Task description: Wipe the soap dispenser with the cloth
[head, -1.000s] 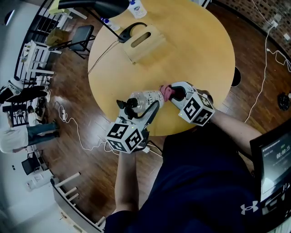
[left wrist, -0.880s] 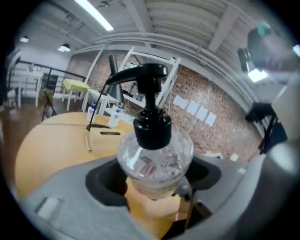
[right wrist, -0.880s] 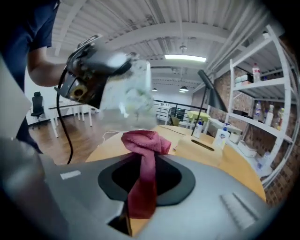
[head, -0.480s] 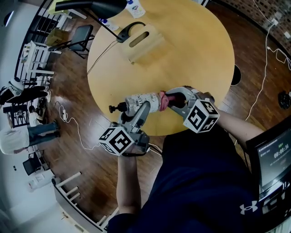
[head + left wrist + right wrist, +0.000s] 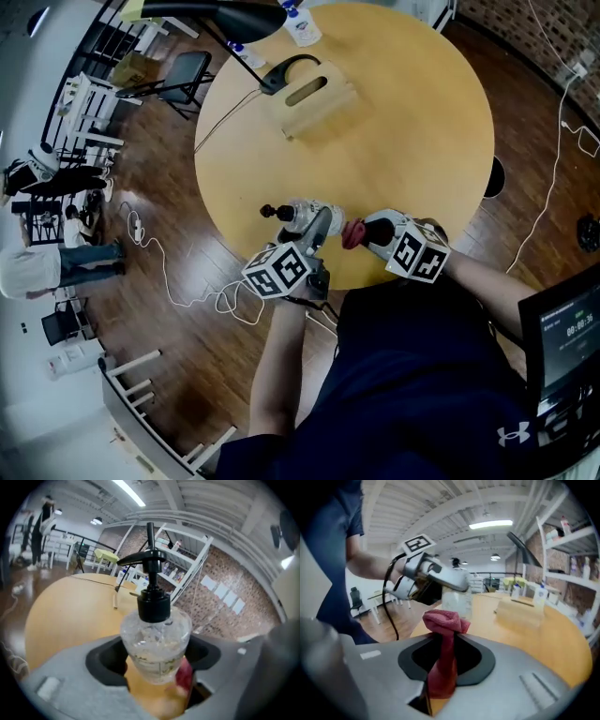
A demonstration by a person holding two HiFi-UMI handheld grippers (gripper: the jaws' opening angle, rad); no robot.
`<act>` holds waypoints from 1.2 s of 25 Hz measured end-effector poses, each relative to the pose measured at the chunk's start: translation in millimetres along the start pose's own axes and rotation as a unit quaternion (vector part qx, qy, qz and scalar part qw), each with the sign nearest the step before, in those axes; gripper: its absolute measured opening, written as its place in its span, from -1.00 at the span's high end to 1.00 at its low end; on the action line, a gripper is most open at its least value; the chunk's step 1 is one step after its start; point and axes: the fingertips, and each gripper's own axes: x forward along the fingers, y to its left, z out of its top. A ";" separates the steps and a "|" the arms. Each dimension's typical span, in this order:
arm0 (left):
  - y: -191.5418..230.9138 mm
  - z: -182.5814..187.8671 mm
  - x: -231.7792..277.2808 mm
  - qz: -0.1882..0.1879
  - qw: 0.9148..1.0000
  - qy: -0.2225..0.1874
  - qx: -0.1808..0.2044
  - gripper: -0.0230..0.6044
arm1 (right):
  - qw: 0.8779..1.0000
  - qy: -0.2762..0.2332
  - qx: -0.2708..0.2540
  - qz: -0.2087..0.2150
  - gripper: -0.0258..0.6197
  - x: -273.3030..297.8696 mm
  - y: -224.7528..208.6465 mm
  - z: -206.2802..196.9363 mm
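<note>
1. Surroundings. A round wooden table [image 5: 422, 122] carries a wooden box [image 5: 314, 94] with a slot handle at its far side. Beside the box are a black lamp base [image 5: 281, 73] and its cable. Small bottles [image 5: 302, 26] stand at the far rim. Nothing lies between the grippers and the box. A chair [image 5: 178, 70] stands on the floor to the left, and a screen [image 5: 562, 328] is at the right.

2. Writing. The screen shows timer digits, which are not legible. The soap dispenser [image 5: 156, 639] has a label with print too small to read. The dark shirt [image 5: 412, 394] bears a white logo.

3. Left gripper [image 5: 157, 656]. The jaws are clamped on the dispenser's clear body. The black pump points away along the jaws. In the head view the dispenser is tilted over the table's near edge, pump toward the left.

4. Right gripper [image 5: 443, 653]. The jaws are closed on a red cloth [image 5: 442, 620], whose bunched end stands out past the jaw tips. The cloth sits close against the dispenser's base end, but contact cannot be confirmed.

5. Arms. Both forearms reach forward from the body, and the grippers converge at the near table edge.
</note>
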 end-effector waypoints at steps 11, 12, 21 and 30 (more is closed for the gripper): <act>33.8 -66.8 61.7 0.116 0.975 0.043 0.183 -0.22 | 0.930 0.089 0.332 -0.134 0.66 -8.2 -111.9 -84.1; 35.7 -70.4 63.4 0.119 0.974 0.046 0.189 -0.22 | 0.926 0.092 0.337 -0.141 0.66 -9.6 -110.4 -86.8; 47.3 -89.9 66.7 0.130 0.954 0.040 0.266 -0.23 | 0.921 0.151 0.273 -0.234 0.65 -9.4 -135.9 -128.0; 53.2 -97.7 11.6 0.090 0.984 0.056 0.143 -0.32 | 0.913 0.117 0.306 -0.243 0.15 -26.3 -131.3 -141.3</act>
